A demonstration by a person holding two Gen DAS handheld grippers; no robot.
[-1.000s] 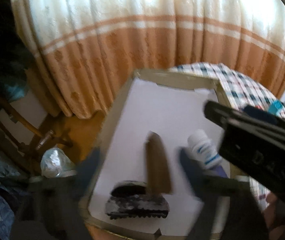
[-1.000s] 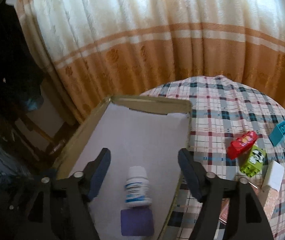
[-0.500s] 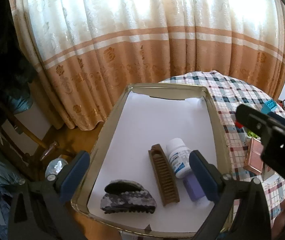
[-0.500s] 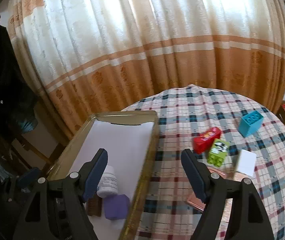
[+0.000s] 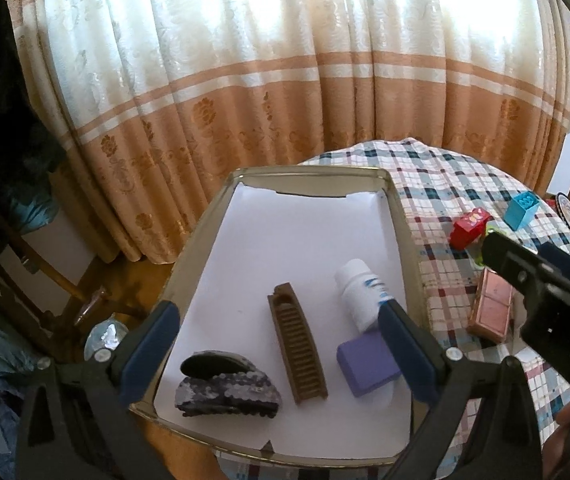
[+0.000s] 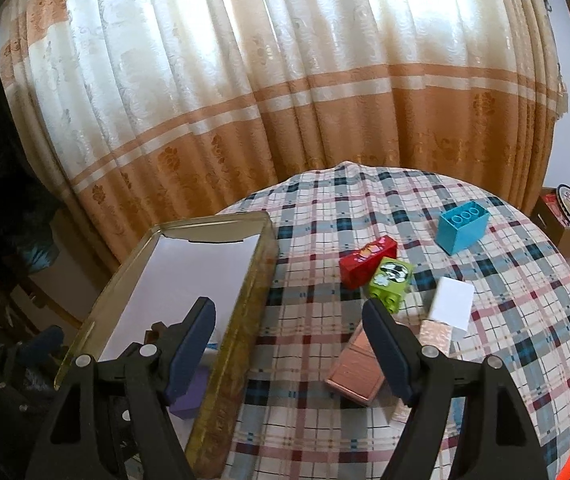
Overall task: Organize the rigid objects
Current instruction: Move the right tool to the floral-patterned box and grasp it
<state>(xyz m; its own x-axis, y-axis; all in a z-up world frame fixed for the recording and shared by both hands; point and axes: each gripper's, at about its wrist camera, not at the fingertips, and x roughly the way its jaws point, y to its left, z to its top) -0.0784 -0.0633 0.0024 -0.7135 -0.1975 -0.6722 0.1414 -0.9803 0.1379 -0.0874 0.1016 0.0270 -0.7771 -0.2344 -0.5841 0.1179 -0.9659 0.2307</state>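
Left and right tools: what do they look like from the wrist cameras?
Both match: the left tool and right tool have black triangular cut-out frames, silver screws and dark blue finger pads. In the left view, the right tool's black body carries pale lettering "DAS".

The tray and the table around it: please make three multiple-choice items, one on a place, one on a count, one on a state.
1. Where does the white bottle lie?
A. in the tray, on its white liner
B. on the checked cloth
C. on the blue block

2. How many toy blocks lie on the tablecloth?
A. one
B. three
C. five

3. How do the jaws of the left gripper stand?
A. shut on the comb
B. shut on the hair clip
C. open, holding nothing

Answers:
1 A: the bottle rests inside the rim, beside the brown comb.
2 B: the red block, green block and blue block.
3 C: the jaws stand wide apart, and nothing is pressed between them.
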